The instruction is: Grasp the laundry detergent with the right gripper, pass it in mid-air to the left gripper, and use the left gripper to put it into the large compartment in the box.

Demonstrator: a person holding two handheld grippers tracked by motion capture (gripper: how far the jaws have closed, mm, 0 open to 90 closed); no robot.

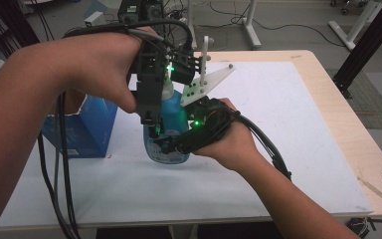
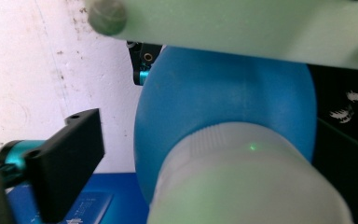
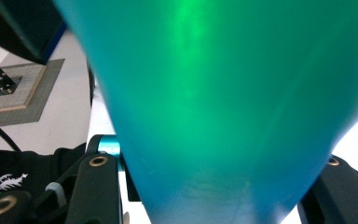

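A: Where is the bottle sitting?

B: It is standing upright on the white mat that is covering the table, near the middle, just right of a blue box. Its body is blue, with a pale cap on top.

A: What is the right gripper doing?

B: It is coming in from the right, low on the bottle. In the right gripper view its two black jaws are standing on either side of the blue body, and they are pressing against it. So it is gripping the bottle around its lower part, with the right hand wrapping the gripper body.

A: And the left gripper?

B: It is hanging above the bottle and pointing down along it, with the left hand holding it from the top left. In the left gripper view the cap is lying between its jaws. One black jaw is standing clear of the cap on the left, with bare mat showing in the gap. The other jaw is sitting at the right edge, and I cannot tell whether it is touching. The jaws are fairly wide and are not clamping anything.

A: Anything else near the two?

B: The grey plate of the right gripper is tilting up just beside the left gripper. Black cables are trailing down at the left of the table.
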